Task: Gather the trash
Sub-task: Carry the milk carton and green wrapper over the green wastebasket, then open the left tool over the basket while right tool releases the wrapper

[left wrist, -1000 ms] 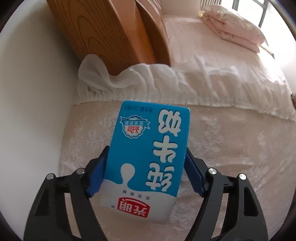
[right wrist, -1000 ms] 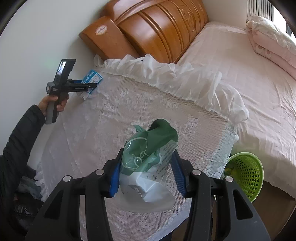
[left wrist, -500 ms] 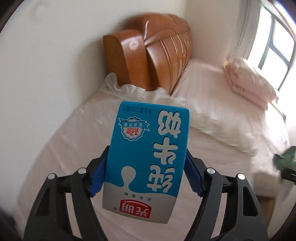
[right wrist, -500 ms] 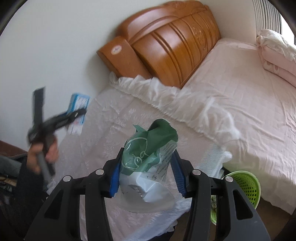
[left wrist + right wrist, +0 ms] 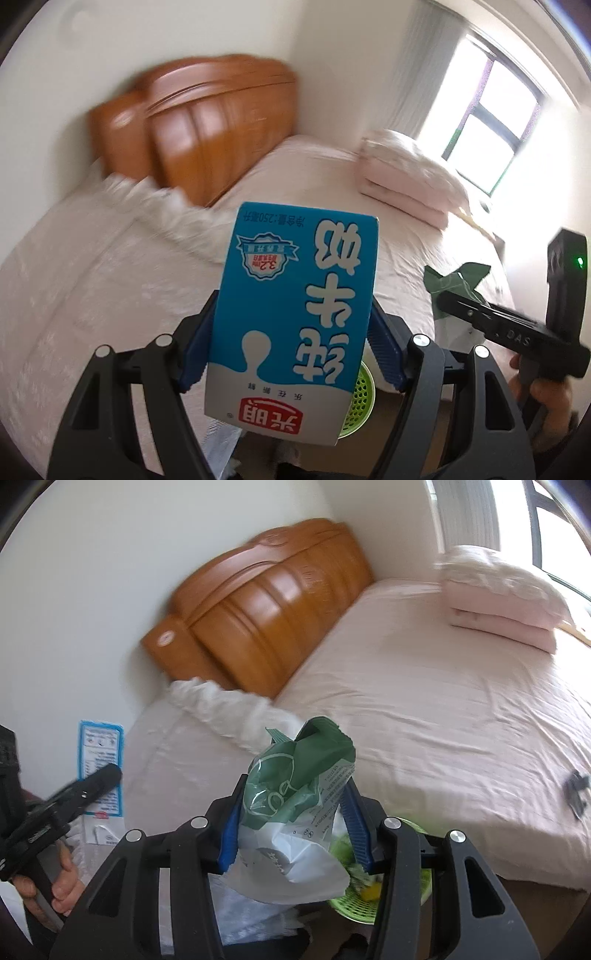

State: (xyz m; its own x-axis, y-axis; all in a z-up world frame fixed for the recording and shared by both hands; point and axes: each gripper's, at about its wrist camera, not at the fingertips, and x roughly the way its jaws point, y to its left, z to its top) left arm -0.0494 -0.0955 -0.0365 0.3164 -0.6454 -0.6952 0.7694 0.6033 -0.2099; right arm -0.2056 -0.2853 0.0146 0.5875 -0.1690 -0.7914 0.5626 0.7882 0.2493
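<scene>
Left wrist view: the left gripper [image 5: 291, 343] is clamped on a blue and white milk carton [image 5: 295, 317], with one blue pad pressed on each side. A second ago the carton was held low over the lace-covered table [image 5: 74, 295], close to the wall. Now it has been lifted up and swung toward the bed [image 5: 325, 177], and the picture behind it is blurred. A green basket [image 5: 364, 398] can be seen just under the carton's lower right corner. It is judged that the carton is being carried to that basket to be dropped in. The writing on the carton is seen upside down. Big white Chinese letters are shown, a red patch holds the brand in Chinese, a small badge reads 3.2, and 250 is printed at the far edge. The right gripper [image 5: 454, 295] is seen at the right edge, and DAS is printed on its arm

Right wrist view: the right gripper [image 5: 295, 823] is clamped on a crumpled green and white bag [image 5: 295, 812]. A second ago the basket was well off to the right. Now the green basket [image 5: 354, 904] is seen right under the bag, so the drop looks close. The small print on the bag cannot be read. The left gripper [image 5: 107, 775] is seen at the left edge with the carton [image 5: 99, 764] held between its fingers
</scene>
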